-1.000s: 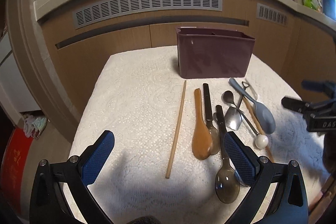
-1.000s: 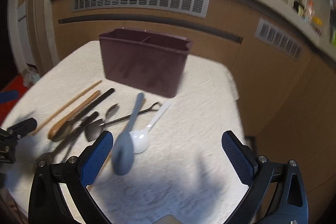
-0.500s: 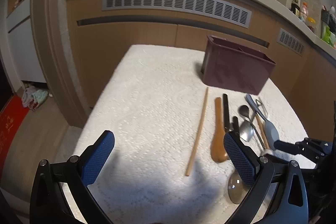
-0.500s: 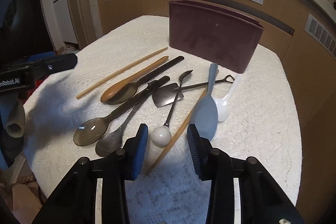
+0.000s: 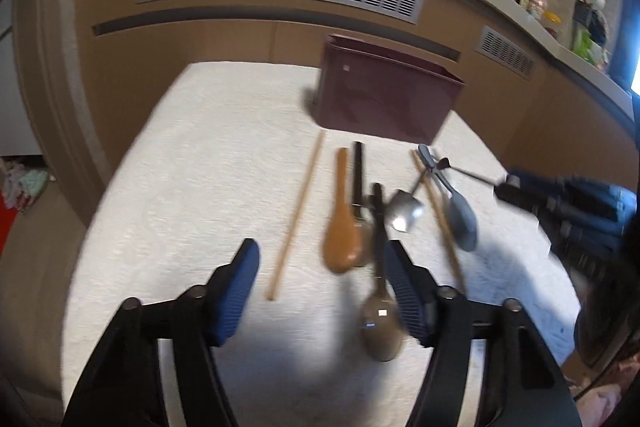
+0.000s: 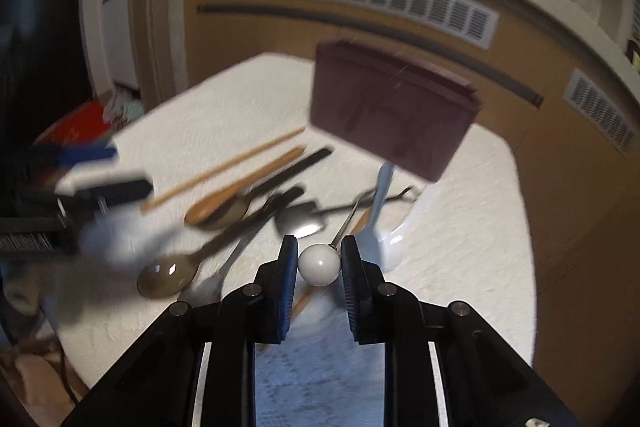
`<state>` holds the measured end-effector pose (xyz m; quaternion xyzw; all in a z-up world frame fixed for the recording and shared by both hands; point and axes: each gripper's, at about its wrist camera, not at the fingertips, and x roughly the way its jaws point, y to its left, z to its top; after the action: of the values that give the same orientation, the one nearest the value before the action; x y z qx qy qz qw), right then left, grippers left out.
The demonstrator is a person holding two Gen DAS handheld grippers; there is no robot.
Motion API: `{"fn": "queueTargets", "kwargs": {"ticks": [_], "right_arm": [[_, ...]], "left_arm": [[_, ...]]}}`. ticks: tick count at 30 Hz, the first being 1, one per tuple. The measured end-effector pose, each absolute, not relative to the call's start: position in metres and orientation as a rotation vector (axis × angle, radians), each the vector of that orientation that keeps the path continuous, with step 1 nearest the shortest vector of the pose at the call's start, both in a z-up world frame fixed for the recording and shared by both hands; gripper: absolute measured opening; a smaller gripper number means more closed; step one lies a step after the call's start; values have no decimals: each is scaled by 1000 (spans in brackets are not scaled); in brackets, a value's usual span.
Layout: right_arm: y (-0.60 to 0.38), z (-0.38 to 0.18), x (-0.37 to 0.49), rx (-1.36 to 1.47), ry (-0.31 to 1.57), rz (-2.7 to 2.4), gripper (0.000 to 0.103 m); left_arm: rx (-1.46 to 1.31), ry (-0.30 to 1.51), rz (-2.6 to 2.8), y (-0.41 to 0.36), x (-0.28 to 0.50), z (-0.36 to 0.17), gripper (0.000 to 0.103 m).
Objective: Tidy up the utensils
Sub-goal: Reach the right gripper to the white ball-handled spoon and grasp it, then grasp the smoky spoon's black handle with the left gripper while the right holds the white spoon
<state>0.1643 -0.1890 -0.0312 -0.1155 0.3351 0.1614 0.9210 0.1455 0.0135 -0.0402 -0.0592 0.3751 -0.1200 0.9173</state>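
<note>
Right tongs point(image 6: 319, 263), just closing, pinch the white ball end point(image 6: 319, 264) of a thin stirrer among utensils on the surface point(image 6: 460, 267), while left tongs point(image 5: 322, 285), half-spread and empty, narrow near a chopstick point(image 5: 298, 217); next, seemingly, lift toward the far maroon holder point(image 6: 390, 117).

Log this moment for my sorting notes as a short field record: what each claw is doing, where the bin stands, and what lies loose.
right claw: jaws just closing, pads on both sides of the white ball-end utensil, its thin metal stem running toward the bin
left claw: jaws just closing, partly open, nothing gripped; single chopstick lies between the jaws
bin: maroon utensil holder, upright at the far side of the white cloth
loose: wooden spoon, translucent brown spoon, grey-blue spoon
</note>
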Motion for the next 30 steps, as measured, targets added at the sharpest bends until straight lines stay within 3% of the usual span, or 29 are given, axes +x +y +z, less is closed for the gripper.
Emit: {"fn": "queueTargets", "kwargs": {"ticks": [2, 3, 4, 14, 20, 26, 30], "right_arm": [[-205, -13, 166, -183, 653, 304, 20], [-213, -6, 168, -153, 642, 298, 20], [-219, -1, 168, -134, 637, 295, 20], [-236, -1, 163, -56, 621, 294, 20], [-235, -1, 161, -60, 612, 289, 20], [-232, -2, 162, -72, 606, 281, 20], [-233, 1, 163, -68, 600, 272, 20]], "left_arm": [[-123, 789, -280, 3, 149, -43, 47], [-124, 805, -290, -2, 152, -45, 37], [-124, 825, -296, -6, 155, -47, 35], [-205, 984, -222, -6, 182, -74, 34], [-198, 940, -186, -5, 190, -73, 30], [-96, 769, -148, -3, 187, -44, 27], [-119, 819, -212, 0, 188, -41, 28]]}}
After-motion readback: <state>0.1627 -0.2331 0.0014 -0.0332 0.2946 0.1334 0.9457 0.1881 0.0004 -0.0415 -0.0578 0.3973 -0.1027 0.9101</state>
